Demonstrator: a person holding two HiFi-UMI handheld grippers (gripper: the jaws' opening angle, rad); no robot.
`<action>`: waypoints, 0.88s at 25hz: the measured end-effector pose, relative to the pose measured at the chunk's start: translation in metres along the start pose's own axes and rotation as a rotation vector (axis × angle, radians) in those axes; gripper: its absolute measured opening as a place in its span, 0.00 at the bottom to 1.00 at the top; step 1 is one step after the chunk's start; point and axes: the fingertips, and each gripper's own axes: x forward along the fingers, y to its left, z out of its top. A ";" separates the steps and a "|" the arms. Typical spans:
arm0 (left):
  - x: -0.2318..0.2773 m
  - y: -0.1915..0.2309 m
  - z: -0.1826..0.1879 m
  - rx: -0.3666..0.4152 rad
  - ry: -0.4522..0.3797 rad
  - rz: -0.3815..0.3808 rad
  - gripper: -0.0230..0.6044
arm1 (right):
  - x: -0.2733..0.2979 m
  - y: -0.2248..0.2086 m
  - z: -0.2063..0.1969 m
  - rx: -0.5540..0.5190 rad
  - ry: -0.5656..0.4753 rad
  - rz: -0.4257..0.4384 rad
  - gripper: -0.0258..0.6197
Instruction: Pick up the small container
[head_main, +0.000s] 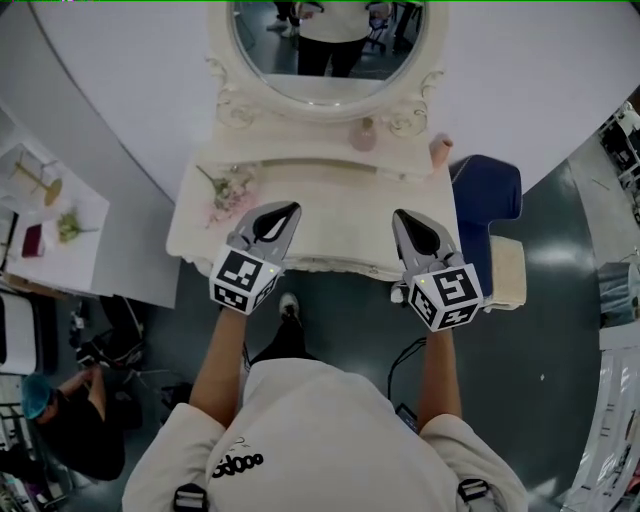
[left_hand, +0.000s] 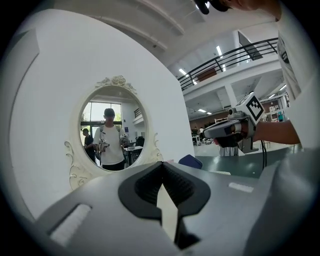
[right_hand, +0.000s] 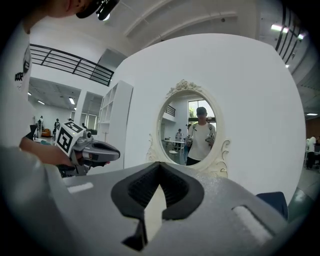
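Toward the back of the cream ornate dressing-table surface (head_main: 330, 225), just in front of the base of the oval white-framed mirror (head_main: 300, 85), sat the small pale-pink rounded container (head_main: 364, 135). A peach-coloured upright piece (head_main: 440, 150) stood near the surface's right rear corner, so which one the task meant was a judgement call; I took the pink one. Left gripper (head_main: 289, 209) and right gripper (head_main: 402, 216) both hovered over the front edge, well short of the container, jaws pressed together with nothing between them, as each gripper view confirmed. The container was too small in the head view to read its material. Its shape suggested a little glass or ceramic bottle: likely light, rigid and smooth-sided, so prone to slip or tip, and probably breakable if knocked against the mirror frame. Best hold looked like low across the widest part of the body, pads on opposite sides, approached from the front; the narrower top would give less contact. Right gripper was the nearer one, and its jaws would need to open first. Sprig of pale pink flowers (head_main: 228, 190) lay off to the left, clear of that path.
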 end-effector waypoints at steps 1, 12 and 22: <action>0.010 0.011 0.000 0.006 0.003 -0.006 0.07 | 0.014 -0.005 0.003 0.006 -0.001 -0.005 0.04; 0.113 0.124 0.002 0.034 0.009 -0.078 0.07 | 0.142 -0.065 0.024 0.028 0.048 -0.070 0.04; 0.187 0.170 -0.007 -0.018 0.045 -0.069 0.07 | 0.204 -0.135 0.013 0.017 0.070 -0.091 0.04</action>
